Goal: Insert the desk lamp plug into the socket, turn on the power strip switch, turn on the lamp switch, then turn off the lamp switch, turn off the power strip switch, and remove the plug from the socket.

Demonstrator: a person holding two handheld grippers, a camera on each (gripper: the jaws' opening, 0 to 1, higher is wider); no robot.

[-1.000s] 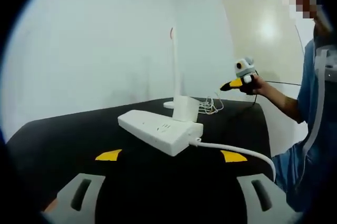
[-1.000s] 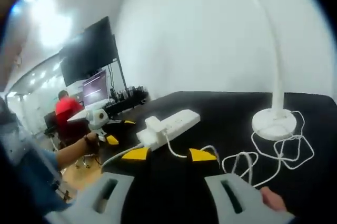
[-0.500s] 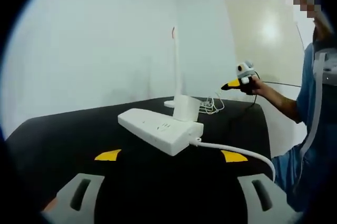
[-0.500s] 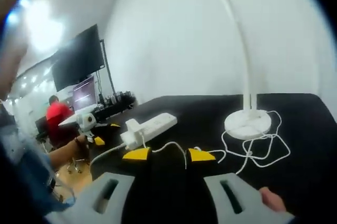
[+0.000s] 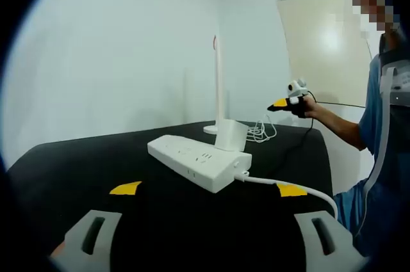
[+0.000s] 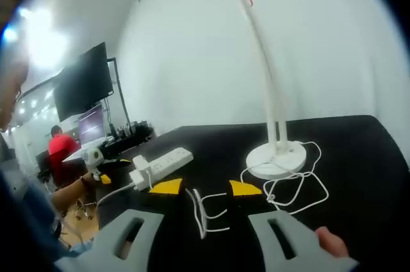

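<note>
Lifting away, we are raising our right gripper point(image 6: 202, 189), jaws apart and empty, above the lamp point(image 6: 275, 153) and its loose cord point(image 6: 288, 189), while our open left gripper point(image 5: 205, 189) is facing the power strip point(image 5: 198, 160), so the sequence looks finished.

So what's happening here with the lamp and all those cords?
A person holds a two-jaw gripper in each hand over a black table. The left gripper faces a white power strip with a white plug block standing in it. The right gripper is raised near the tall white desk lamp, whose white cord lies looped beside its base. Both grippers are open and hold nothing.
</note>
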